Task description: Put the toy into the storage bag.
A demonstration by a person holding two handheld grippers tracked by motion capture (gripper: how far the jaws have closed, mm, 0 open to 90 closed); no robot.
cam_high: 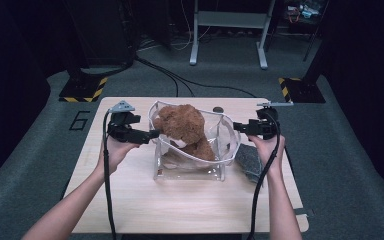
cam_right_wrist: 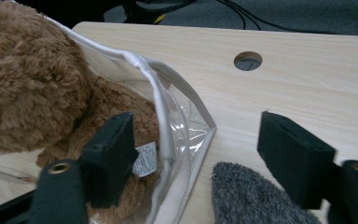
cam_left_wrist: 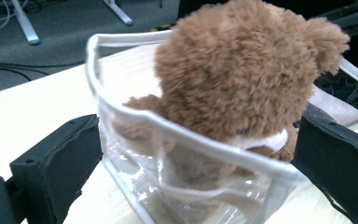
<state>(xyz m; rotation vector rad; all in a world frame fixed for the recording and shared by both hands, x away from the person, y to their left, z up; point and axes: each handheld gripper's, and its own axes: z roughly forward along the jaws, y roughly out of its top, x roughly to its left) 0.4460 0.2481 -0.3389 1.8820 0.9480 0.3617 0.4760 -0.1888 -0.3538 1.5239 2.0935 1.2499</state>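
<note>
Packing is the step in hand: a fluffy brown teddy bear [cam_high: 185, 129] is sitting inside a clear plastic pouch with white-trimmed edges [cam_high: 192, 167], its head and shoulders rising above the open rim. The pouch is standing near the middle of the pale wooden table [cam_high: 145, 205].

The left hand-held gripper [cam_high: 152, 134] is reaching in level at the pouch's left edge, and in the left gripper view its jaws are standing wide on either side of the pouch's corner without pressing on it. The right hand-held gripper [cam_high: 236, 126] is hovering at the pouch's right edge, released too — in the right gripper view one jaw is sitting over the rim in front of the bear's small white tag [cam_right_wrist: 145, 159] while the other is hanging above bare table, nothing pinched between them.

By the look of it, the next move is calling for both jaws to close on the rim so that the bear can be settled lower or the opening drawn together.

A grey knitted cloth [cam_high: 249, 161] is lying on the table just beside the pouch's right side, and a round cable hole [cam_right_wrist: 248, 60] is showing in the tabletop behind. Beyond the table, grey carpet is stretching away into a dark room, with black cables [cam_high: 180, 80] trailing across it, a grey metal frame [cam_high: 228, 30] standing at the back, and yellow-and-black striped bases [cam_high: 85, 90] sitting at either side.
</note>
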